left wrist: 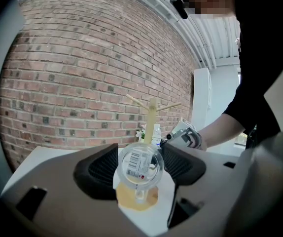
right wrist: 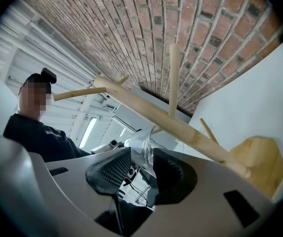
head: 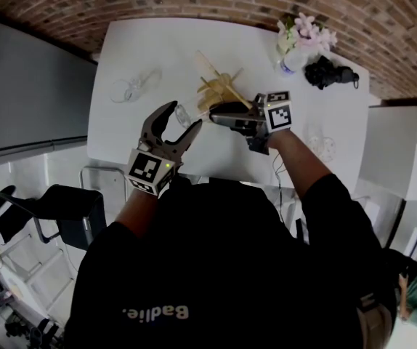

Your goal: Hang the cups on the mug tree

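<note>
A clear plastic cup (left wrist: 140,164), its labelled bottom facing the camera, sits between the pads of my left gripper (left wrist: 140,168), which is shut on its sides. In the head view this cup (head: 182,114) hangs over the table's near part, just in front of the wooden mug tree (head: 219,89). My right gripper (head: 217,113) comes in from the right, and its jaws straddle a clear part of the cup (right wrist: 144,149) without clamping it. The tree's stem (right wrist: 181,127) runs slantwise above these jaws. A second clear cup (head: 132,86) lies on the table at the left.
The white table (head: 165,49) stands against a brick wall. At its back right are a vase of pink flowers (head: 299,38) and a black object (head: 328,71). A small clear item (head: 321,145) lies near the right edge. A black chair (head: 70,213) stands at the lower left.
</note>
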`<move>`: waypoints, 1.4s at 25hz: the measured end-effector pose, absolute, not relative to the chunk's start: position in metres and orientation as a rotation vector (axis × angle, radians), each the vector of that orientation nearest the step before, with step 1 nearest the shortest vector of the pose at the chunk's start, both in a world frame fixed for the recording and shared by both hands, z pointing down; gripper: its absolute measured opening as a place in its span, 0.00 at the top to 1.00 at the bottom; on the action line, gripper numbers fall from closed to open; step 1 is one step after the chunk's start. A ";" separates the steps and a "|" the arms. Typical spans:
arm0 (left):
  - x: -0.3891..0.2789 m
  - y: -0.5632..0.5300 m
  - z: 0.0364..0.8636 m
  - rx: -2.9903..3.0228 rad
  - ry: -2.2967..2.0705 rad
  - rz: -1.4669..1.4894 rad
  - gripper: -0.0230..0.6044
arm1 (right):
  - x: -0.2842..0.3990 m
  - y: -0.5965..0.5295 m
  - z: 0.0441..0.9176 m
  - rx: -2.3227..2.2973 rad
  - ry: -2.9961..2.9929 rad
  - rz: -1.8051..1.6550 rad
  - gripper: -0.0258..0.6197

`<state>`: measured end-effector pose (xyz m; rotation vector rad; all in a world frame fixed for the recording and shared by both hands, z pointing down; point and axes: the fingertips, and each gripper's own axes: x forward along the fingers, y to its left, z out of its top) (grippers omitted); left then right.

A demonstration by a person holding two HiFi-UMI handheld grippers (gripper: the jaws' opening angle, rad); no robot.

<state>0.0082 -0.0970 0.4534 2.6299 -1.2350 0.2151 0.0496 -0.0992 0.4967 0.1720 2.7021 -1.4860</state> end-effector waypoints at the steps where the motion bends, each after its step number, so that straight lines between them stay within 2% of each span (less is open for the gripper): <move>1: 0.008 -0.097 0.453 2.630 -1.234 0.217 0.50 | 0.051 -0.100 0.496 0.170 2.684 -1.493 0.71; 35: 0.008 -0.097 0.453 2.627 -1.208 0.124 0.49 | 0.063 -0.107 0.490 0.061 2.690 -1.425 0.70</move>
